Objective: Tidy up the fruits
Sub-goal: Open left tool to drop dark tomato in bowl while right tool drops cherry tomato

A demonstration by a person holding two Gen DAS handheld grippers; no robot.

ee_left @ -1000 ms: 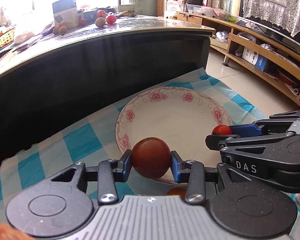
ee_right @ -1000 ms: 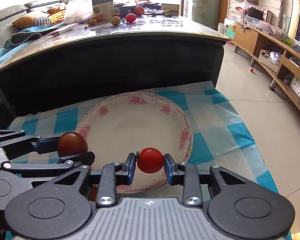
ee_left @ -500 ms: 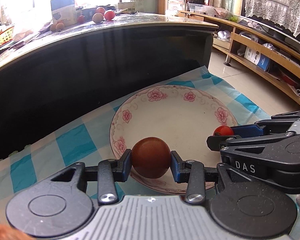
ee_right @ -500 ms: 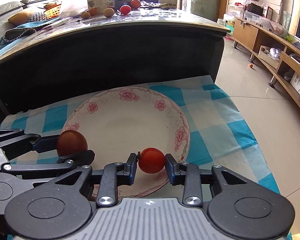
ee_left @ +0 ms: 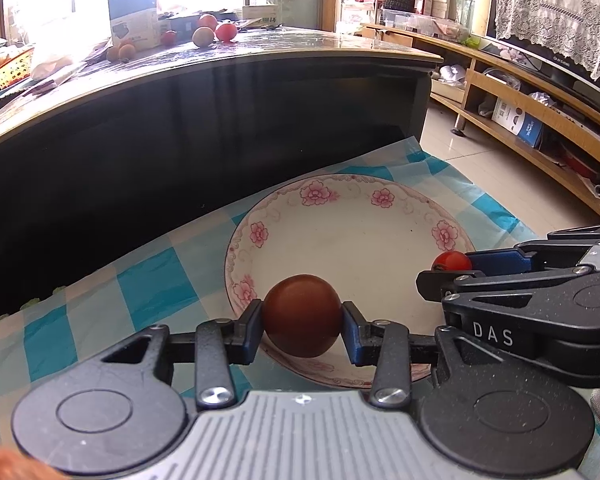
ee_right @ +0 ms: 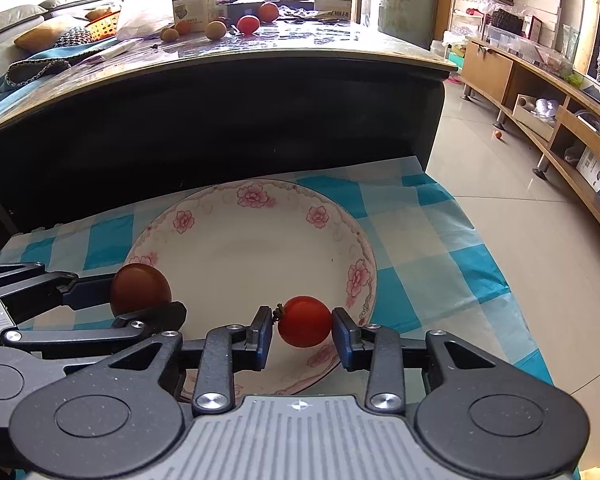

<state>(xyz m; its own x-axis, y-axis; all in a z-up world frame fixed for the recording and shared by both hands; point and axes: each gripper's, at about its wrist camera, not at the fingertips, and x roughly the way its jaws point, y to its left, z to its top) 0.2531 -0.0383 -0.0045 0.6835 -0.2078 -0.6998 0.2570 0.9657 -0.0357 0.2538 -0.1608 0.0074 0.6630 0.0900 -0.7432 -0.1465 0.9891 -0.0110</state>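
The left gripper [ee_left: 303, 318] clamps a brown round fruit [ee_left: 302, 315] and the right gripper [ee_right: 302, 327] pinches a small red tomato [ee_right: 305, 321], both above the near rim of the floral plate [ee_right: 260, 248]. Released from here, either could roll off onto the checked cloth [ee_right: 420, 240].

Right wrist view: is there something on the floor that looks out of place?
Yes. A small orange ball-like thing lies alone on the tiled floor near the wooden shelf unit, far from the fruit on the table. What it is cannot be told.
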